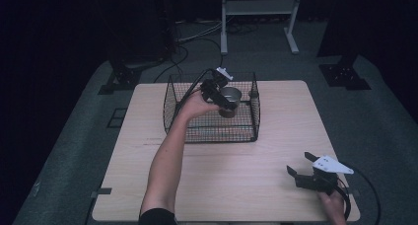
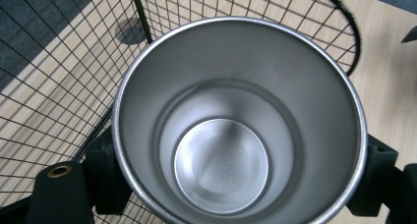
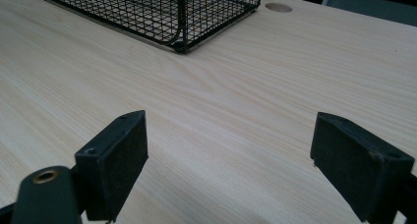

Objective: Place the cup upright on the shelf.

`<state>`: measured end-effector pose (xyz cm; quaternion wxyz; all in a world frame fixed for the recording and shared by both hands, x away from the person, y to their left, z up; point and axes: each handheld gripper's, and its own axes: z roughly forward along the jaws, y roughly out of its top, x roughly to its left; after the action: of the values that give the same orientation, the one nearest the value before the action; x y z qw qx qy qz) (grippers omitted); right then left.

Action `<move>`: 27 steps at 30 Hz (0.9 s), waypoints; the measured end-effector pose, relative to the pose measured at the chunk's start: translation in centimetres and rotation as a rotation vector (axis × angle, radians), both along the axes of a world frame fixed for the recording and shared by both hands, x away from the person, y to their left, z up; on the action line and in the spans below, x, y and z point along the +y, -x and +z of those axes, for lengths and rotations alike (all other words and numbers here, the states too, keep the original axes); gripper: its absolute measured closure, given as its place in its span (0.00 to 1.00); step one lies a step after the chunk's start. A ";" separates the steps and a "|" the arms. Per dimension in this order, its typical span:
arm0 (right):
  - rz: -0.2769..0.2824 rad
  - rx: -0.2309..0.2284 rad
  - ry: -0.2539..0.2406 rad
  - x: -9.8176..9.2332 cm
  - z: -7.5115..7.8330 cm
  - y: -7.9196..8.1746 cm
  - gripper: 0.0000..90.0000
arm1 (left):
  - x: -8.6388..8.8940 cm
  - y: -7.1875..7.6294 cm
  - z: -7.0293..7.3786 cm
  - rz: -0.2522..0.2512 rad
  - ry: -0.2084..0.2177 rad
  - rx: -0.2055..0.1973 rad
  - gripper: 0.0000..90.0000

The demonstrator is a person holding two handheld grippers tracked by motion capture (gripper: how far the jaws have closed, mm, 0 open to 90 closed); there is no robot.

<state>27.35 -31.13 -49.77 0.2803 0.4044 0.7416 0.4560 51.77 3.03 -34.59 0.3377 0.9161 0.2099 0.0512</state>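
Observation:
A steel cup (image 1: 230,97) hangs inside the black wire basket (image 1: 180,104), with my left gripper (image 1: 220,94) shut on its wall. In the left gripper view the cup (image 2: 236,130) opens toward the camera, empty, with a black pad (image 2: 105,177) pressed on each side. The basket mesh (image 2: 59,86) shows behind the cup. My right gripper (image 1: 301,164) rests near the table's front right corner, open, its pads (image 3: 115,160) wide apart over bare wood with nothing between them.
The wooden table (image 1: 246,180) carries the basket at its far middle. The basket's near corner (image 3: 179,44) appears in the right gripper view, and a round hole (image 3: 278,7) sits in the tabletop beyond it. A white stand (image 1: 259,8) and cables lie on the floor behind.

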 end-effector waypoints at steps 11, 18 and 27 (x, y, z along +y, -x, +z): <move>0.001 -0.004 0.000 0.0 0.0 0.0 0.15 | 0.3 -0.8 -1.9 0.026 -0.015 0.023 0.20; 0.003 -0.001 -0.003 0.0 0.0 0.0 0.15 | 0.5 -1.2 -3.0 0.037 -0.021 0.039 0.20; 0.011 -0.007 0.001 0.0 0.0 0.0 0.15 | 0.2 -1.5 -4.0 0.026 -0.034 0.048 0.20</move>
<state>27.34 -31.14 -49.77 0.2803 0.3986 0.7431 0.4587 53.24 3.26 -38.60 0.3162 0.9199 0.2291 0.0370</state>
